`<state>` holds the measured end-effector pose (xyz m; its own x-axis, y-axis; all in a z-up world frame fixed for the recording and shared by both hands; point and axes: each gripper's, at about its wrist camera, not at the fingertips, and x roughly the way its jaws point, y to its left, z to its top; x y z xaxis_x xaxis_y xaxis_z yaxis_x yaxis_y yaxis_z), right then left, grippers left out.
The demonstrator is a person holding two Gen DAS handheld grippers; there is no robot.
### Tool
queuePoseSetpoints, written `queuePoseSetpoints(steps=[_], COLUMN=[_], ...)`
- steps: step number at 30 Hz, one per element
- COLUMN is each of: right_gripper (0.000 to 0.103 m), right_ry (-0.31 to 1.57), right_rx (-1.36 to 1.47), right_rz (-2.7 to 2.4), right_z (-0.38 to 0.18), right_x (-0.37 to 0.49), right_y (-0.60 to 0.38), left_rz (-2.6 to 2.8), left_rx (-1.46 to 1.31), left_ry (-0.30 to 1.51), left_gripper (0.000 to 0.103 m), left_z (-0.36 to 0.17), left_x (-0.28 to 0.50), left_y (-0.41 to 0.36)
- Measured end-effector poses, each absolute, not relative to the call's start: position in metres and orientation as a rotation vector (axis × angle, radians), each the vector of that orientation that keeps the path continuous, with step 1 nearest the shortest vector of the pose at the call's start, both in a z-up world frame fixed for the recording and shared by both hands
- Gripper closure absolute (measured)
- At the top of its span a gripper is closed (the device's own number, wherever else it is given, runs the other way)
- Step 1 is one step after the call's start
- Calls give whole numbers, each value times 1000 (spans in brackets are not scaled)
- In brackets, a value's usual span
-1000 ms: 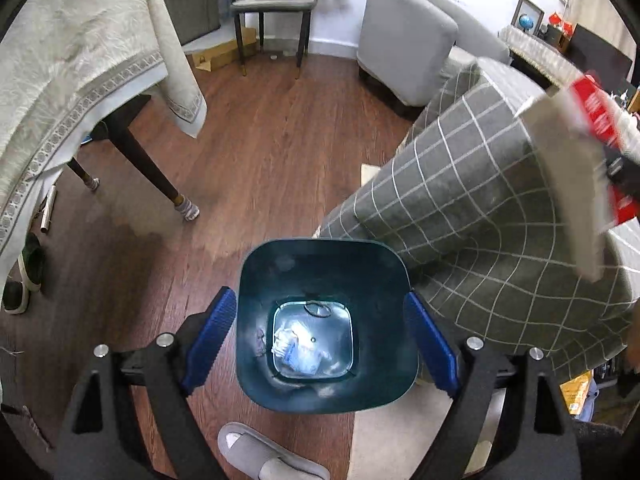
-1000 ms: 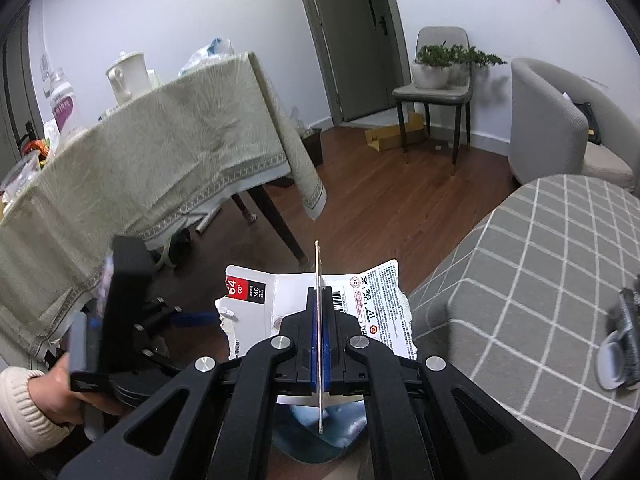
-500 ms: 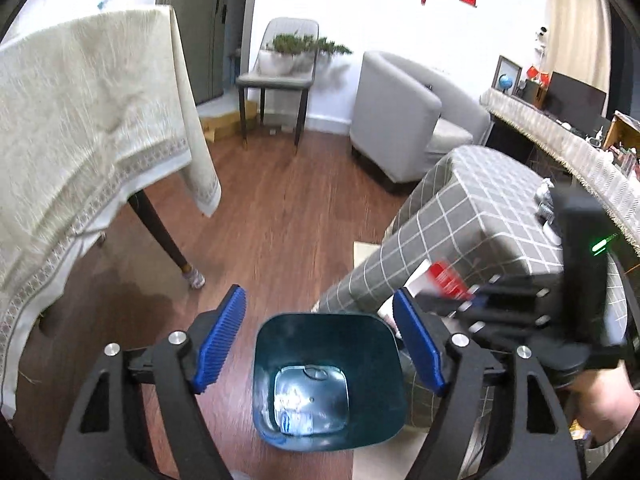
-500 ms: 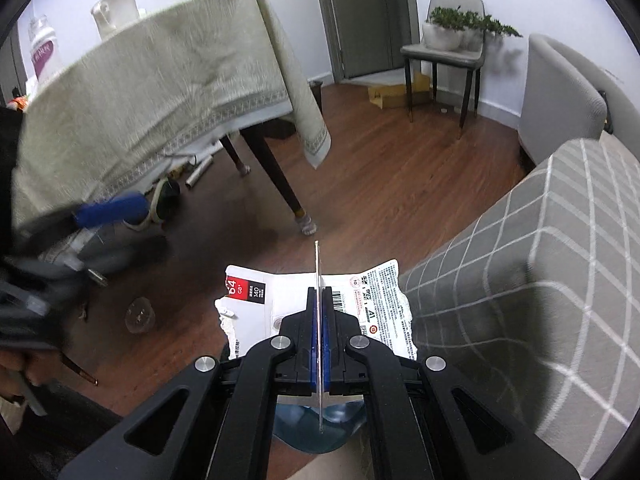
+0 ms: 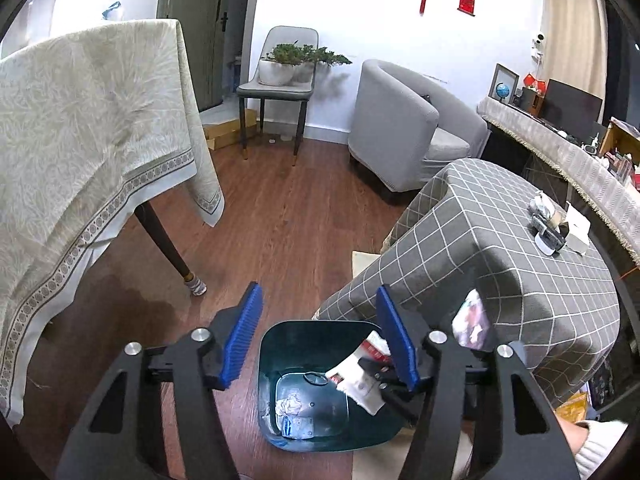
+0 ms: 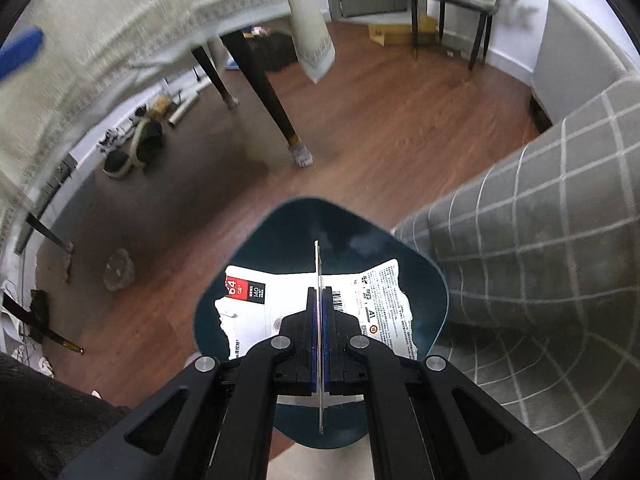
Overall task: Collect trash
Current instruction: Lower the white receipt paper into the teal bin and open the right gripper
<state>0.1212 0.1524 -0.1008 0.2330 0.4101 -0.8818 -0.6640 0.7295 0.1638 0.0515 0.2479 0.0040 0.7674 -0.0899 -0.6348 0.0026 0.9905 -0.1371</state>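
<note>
A dark teal trash bin (image 5: 280, 344) stands on the wood floor beside the checked table; it also shows in the right wrist view (image 6: 304, 216). Crumpled trash (image 5: 290, 406) lies at its bottom. My right gripper (image 6: 319, 300) is shut on a torn white and red card package (image 6: 256, 304) and holds it over the bin's mouth. The package (image 5: 354, 378) shows inside the bin's rim in the left wrist view. My left gripper (image 5: 320, 332) is open and empty above the bin, blue pads (image 5: 244, 332) wide apart.
A grey checked tablecloth (image 5: 520, 248) covers the low table right of the bin, with small items (image 5: 552, 228) on top. A beige-clothed table with a dark leg (image 5: 168, 244) stands left. A grey armchair (image 5: 408, 128) and a chair with a plant (image 5: 280, 80) are behind.
My right gripper has carried the package down over the bin's mouth. My left gripper has lifted and tilted up, so the bin sits lower in its view.
</note>
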Motion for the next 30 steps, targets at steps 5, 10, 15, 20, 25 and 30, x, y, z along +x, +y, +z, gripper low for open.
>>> queuePoseSetpoints(steps=[5,10,15,20,25,30], right_gripper=[100,43,43,43,43,43], right_ry=[1140,1153,1138,1106,1021,921], right_rx=[-319,-355,-359,-343,-320,-300], right_rz=[755,741,742,761,816,868], right_z=[-118,-127,-121,-105,-69,-30], right_x=[114,108,106,101,88,73], right_y=[163,166,160,148,140,133], left_rz=[-58,-67,-66,-58,-59,-51], left_rx=[-167,-167,-172,-180,-192,-174], left_ry=[670,641,621,602,584,560], left_gripper=[48,48,48,48,45,44], left_z=[12,20,24,29,34,39], left_x=[51,48,48,50,53,56], left_y=[252,250,247,244,238,226])
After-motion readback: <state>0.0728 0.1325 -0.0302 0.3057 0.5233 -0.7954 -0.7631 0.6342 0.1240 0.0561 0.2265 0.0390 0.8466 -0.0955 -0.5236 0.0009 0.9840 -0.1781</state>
